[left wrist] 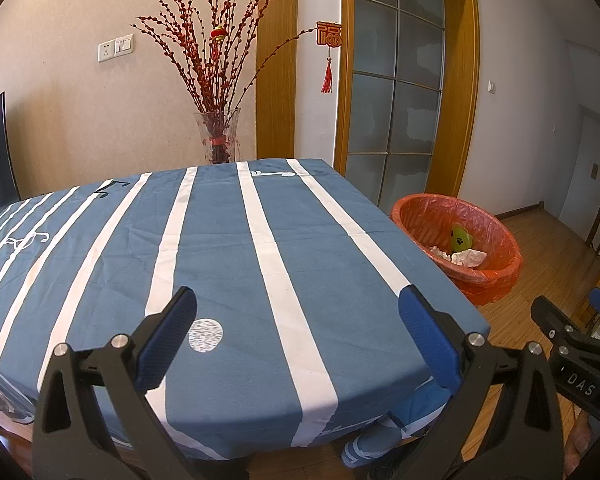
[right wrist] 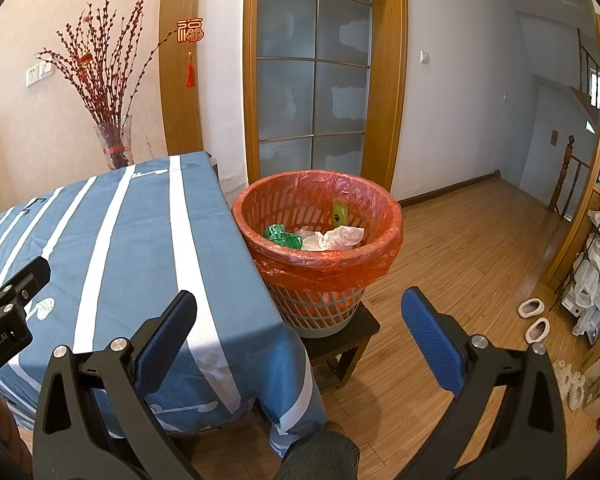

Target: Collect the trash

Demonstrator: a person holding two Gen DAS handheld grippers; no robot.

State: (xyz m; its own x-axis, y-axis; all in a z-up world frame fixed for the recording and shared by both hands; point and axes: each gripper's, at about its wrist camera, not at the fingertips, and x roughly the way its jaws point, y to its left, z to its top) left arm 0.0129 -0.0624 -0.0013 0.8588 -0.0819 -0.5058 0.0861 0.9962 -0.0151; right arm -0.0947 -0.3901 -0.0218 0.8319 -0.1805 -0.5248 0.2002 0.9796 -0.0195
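Trash, crumpled paper and green wrappers, lies inside the red-lined bin on a stool beside the counter. I hold left gripper and right gripper jaws wide, empty.

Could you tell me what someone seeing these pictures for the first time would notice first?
Probably the waste basket lined with a red bag, standing on a low dark stool beside the table; crumpled white paper and green wrappers lie inside. Next, the blue tablecloth with white stripes, bare of trash, and the vase of red branches behind it. Both the left gripper and the right gripper are open and hold nothing.
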